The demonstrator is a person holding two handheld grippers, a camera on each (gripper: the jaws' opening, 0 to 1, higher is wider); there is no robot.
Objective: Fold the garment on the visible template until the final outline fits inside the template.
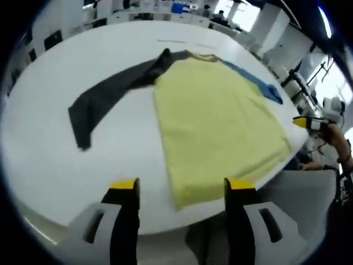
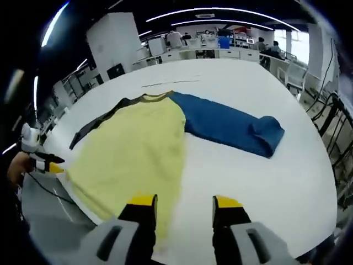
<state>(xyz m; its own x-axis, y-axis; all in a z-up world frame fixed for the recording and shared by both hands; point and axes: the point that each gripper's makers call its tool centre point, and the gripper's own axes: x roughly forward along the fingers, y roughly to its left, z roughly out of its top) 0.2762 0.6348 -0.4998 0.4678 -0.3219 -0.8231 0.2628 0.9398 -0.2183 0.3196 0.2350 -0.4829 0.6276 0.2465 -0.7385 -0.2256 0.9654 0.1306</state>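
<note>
A yellow shirt [image 1: 212, 130] is lying flat on the white table [image 1: 44, 149], its hem toward both tools, its gray sleeve [image 1: 107, 94] and blue sleeve [image 2: 231, 126] spreading out sideways. The left tool [image 1: 179, 187] is hovering open and empty just short of the hem, and the right tool [image 2: 179, 205] is hovering likewise at the hem's blue-sleeve side. The shirt's long axis is running straight away from them.
</note>
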